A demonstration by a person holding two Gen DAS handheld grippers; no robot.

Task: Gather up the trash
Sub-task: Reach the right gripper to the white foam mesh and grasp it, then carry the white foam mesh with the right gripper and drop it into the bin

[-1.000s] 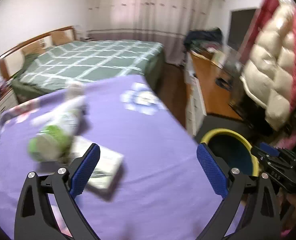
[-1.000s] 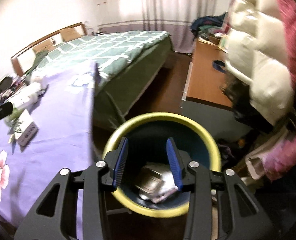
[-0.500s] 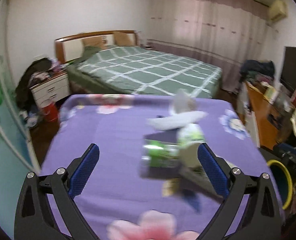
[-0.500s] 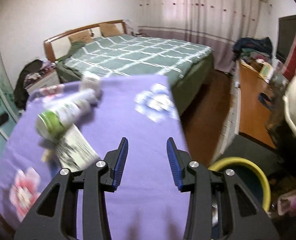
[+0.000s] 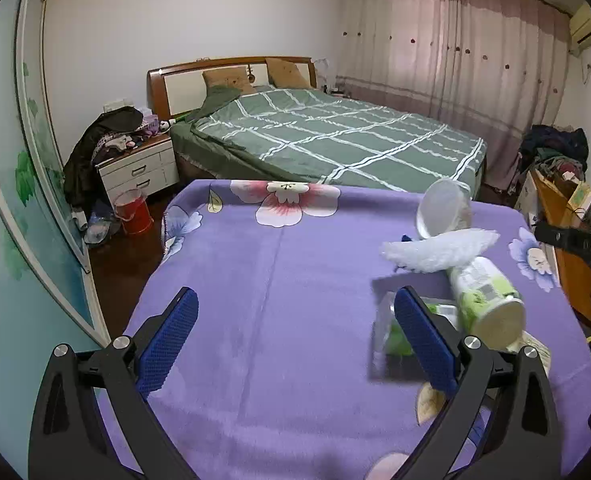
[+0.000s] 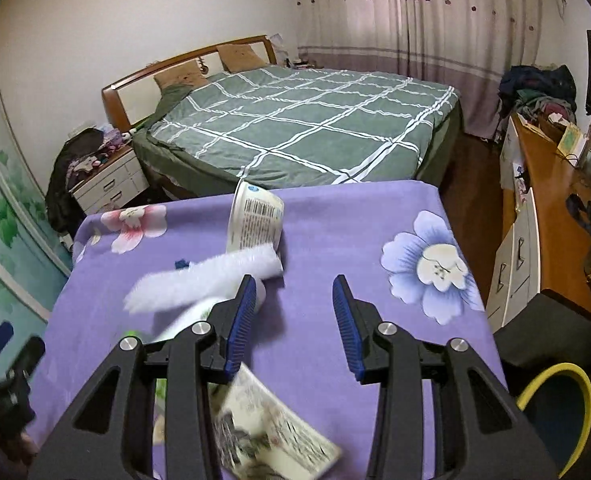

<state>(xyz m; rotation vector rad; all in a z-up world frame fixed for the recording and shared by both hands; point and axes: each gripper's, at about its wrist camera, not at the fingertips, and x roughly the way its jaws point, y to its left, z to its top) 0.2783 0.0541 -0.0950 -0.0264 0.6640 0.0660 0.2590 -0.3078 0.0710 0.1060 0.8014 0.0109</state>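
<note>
Both claws, left (image 5: 293, 334) and right (image 6: 293, 324), gape empty; the right one partly hides the bottle (image 6: 183, 322).

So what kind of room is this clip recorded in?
A lived-in home bedroom, almost certainly: a double bed with a green checked cover and wooden headboard, a cluttered white nightstand beside it, and floor-length curtains. The trash lies on a table with a purple floral cloth at the bed's foot.

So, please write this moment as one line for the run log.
left gripper: open, empty | right gripper: open, empty | on purple cloth: tub, foam sheet, bottle | bin: right of table
</note>
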